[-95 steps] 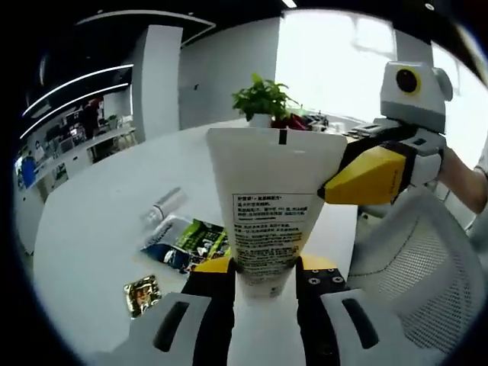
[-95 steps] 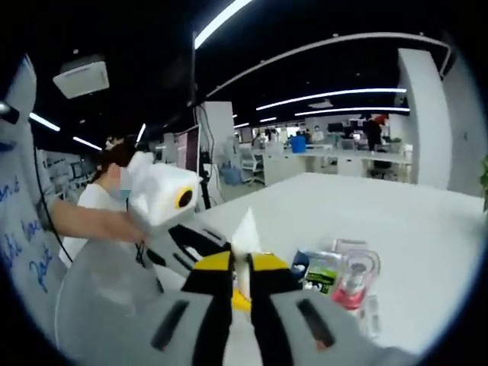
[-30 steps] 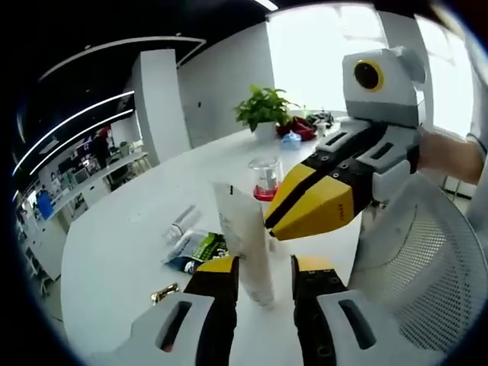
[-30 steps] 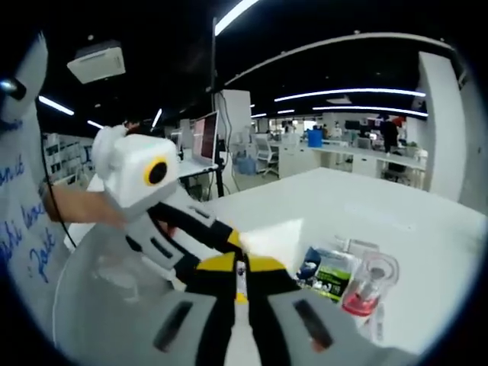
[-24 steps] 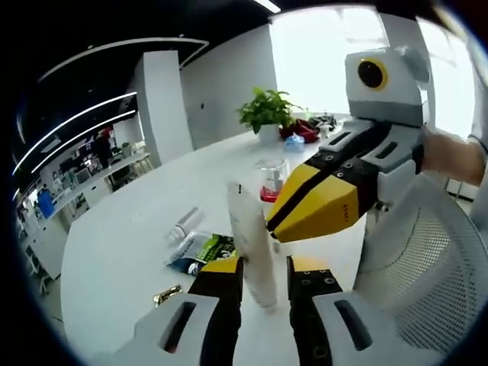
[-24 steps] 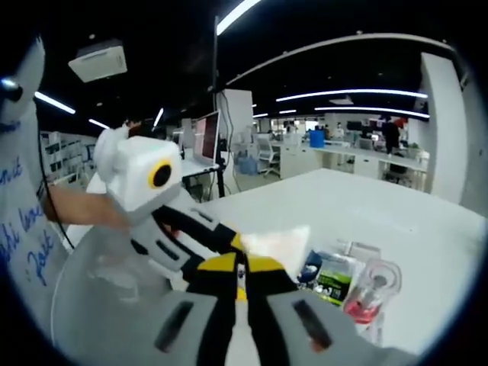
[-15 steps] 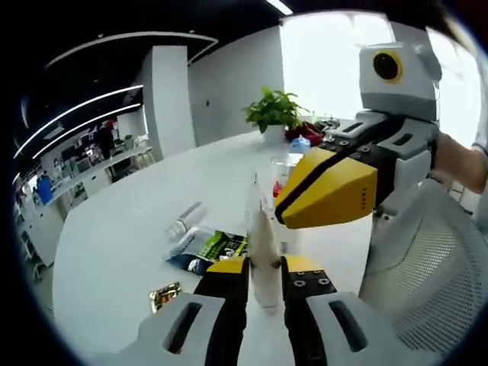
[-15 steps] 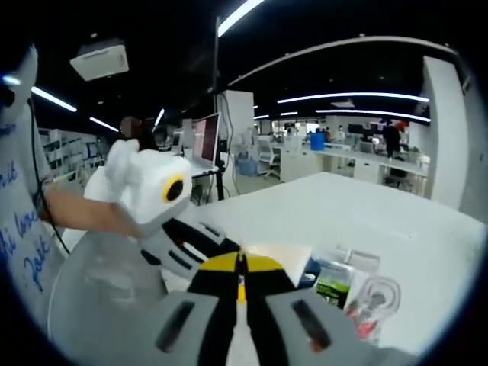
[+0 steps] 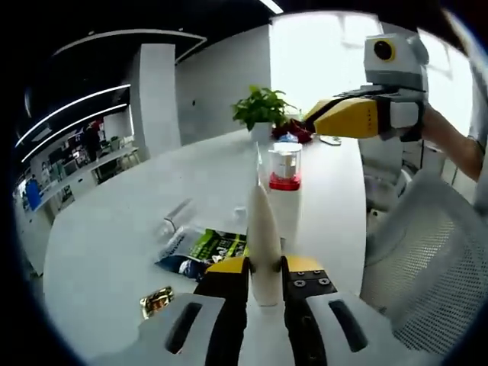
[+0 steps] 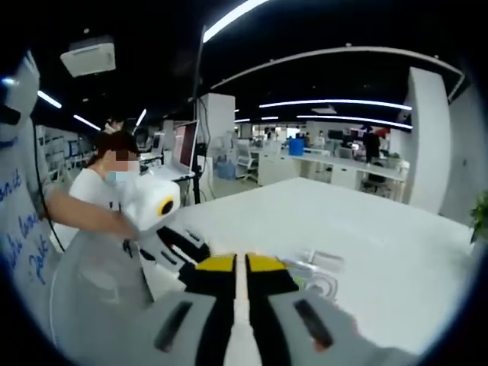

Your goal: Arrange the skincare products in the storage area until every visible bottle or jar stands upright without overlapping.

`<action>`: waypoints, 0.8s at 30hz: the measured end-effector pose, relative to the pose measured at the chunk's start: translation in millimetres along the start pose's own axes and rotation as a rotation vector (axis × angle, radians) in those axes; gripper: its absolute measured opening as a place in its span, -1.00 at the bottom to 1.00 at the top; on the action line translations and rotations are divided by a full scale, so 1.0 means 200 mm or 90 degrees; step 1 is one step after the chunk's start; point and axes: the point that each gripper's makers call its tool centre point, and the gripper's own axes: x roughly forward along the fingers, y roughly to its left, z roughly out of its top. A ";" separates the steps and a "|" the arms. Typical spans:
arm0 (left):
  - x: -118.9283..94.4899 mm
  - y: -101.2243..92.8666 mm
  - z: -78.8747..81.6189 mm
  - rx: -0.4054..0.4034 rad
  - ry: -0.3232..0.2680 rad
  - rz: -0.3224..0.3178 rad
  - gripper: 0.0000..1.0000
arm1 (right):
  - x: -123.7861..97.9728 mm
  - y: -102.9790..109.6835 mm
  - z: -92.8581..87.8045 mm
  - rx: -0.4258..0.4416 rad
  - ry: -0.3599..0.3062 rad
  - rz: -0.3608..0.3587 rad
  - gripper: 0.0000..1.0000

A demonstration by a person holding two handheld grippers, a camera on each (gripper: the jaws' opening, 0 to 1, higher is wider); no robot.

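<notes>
My left gripper (image 9: 264, 265) is shut on the lower end of a white tube (image 9: 263, 229), which stands upright and edge-on between the jaws. Just behind it, a clear bottle with a red band (image 9: 284, 164) stands upright on the white table (image 9: 114, 236). A green-and-blue sachet (image 9: 202, 250) and a small clear bottle (image 9: 174, 217) lie flat to the left. My right gripper (image 9: 328, 122) hangs at the upper right, shut and empty, well clear of the tube. In the right gripper view its yellow jaws (image 10: 245, 263) are together, with the left gripper (image 10: 171, 229) lower left.
A gold packet (image 9: 156, 301) lies near the table's front edge. A potted plant (image 9: 261, 107) stands at the far end. A mesh chair (image 9: 427, 267) is on the right. A person (image 10: 99, 198) sits behind the left gripper. Clear items (image 10: 320, 278) lie on the table.
My right gripper let go of the tube's top and drew back, up and to the right. The tube stays edge-on in my left gripper. The red-banded bottle now shows clearly behind it.
</notes>
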 end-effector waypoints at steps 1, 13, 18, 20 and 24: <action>0.00 0.00 0.00 0.001 -0.004 -0.006 -0.76 | -0.01 -0.01 0.00 0.000 0.001 -0.004 -0.90; 0.09 -0.02 0.05 0.059 -0.033 -0.116 -0.80 | -0.14 -0.21 -0.06 0.018 0.011 -0.090 -0.82; 0.14 -0.02 0.07 0.064 -0.041 -0.147 -0.79 | -0.16 -0.25 -0.10 0.031 0.028 -0.107 -0.77; 0.15 -0.03 0.08 0.070 -0.047 -0.165 -0.79 | -0.16 -0.26 -0.12 0.029 0.036 -0.114 -0.73; 0.18 -0.04 0.09 0.075 -0.051 -0.191 -0.79 | -0.17 -0.27 -0.14 0.038 0.046 -0.121 -0.60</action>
